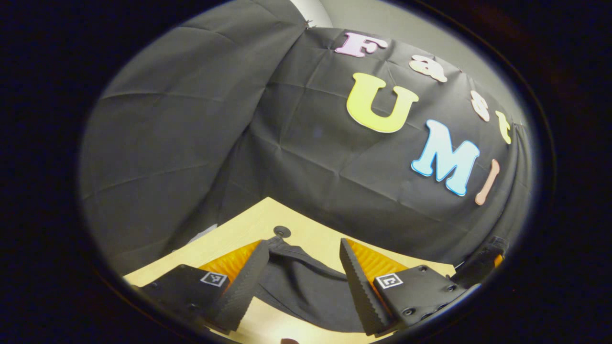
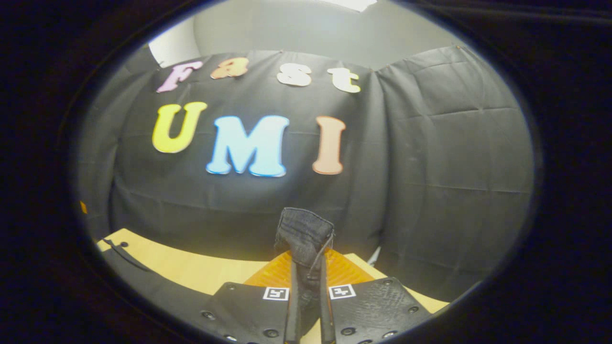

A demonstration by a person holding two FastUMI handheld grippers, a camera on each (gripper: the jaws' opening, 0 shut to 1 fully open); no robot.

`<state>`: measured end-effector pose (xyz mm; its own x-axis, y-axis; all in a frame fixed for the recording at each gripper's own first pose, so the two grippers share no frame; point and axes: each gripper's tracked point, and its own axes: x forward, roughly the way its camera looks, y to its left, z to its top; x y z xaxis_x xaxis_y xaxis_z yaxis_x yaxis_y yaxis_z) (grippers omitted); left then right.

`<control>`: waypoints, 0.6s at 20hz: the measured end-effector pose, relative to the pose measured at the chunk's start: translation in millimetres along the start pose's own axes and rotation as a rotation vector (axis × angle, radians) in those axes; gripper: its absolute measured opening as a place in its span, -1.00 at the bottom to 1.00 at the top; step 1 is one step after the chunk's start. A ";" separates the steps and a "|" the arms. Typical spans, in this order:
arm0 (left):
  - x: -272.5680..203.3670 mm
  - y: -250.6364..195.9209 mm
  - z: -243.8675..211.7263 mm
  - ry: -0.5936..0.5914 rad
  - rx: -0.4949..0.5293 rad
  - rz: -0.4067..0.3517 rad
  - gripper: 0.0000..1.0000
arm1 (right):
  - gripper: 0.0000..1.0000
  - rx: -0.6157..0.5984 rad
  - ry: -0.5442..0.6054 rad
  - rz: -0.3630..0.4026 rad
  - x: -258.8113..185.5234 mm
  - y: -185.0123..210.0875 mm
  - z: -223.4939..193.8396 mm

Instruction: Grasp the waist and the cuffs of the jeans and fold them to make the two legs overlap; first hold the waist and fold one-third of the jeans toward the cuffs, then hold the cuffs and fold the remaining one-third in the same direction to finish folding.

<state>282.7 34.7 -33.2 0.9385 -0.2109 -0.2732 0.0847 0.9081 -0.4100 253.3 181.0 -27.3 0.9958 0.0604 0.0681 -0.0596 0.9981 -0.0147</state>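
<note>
Dark jeans lie on the light wooden table, and a round button shows at their far edge. My left gripper is open, its fingers wide apart on either side of the cloth and not pressing on it. In the right gripper view, my right gripper is shut on a bunched fold of the denim that sticks up above its fingertips. More of the jeans trails off to the lower left over the table. The right gripper also appears at the left gripper view's right edge.
Black cloth walls stand close behind the table on the far side and to the left. In the right gripper view the wall also closes in on the right. Bare tabletop lies beyond the jeans up to the wall.
</note>
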 end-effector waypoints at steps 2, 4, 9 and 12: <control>-0.9 6.7 -1.6 0.003 0.004 0.009 0.94 | -0.70 -0.008 -0.019 0.087 -5.5 30.6 -4.5; -4.0 8.3 -4.2 0.008 0.008 0.016 0.93 | -0.78 -0.008 -0.030 0.141 -12.0 52.5 -11.8; -10.6 -0.1 -15.0 0.027 0.028 0.024 0.94 | -0.68 -0.030 -0.038 0.278 -15.6 117.0 -44.3; -12.7 -6.9 -23.1 0.026 0.023 0.031 0.94 | -0.66 -0.062 -0.002 0.400 -20.2 157.5 -82.8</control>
<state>262.4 22.8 -47.0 0.9317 -0.1914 -0.3086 0.0635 0.9226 -0.3805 229.6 336.1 -113.5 0.8950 0.4437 0.0464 -0.4378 0.8935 -0.1004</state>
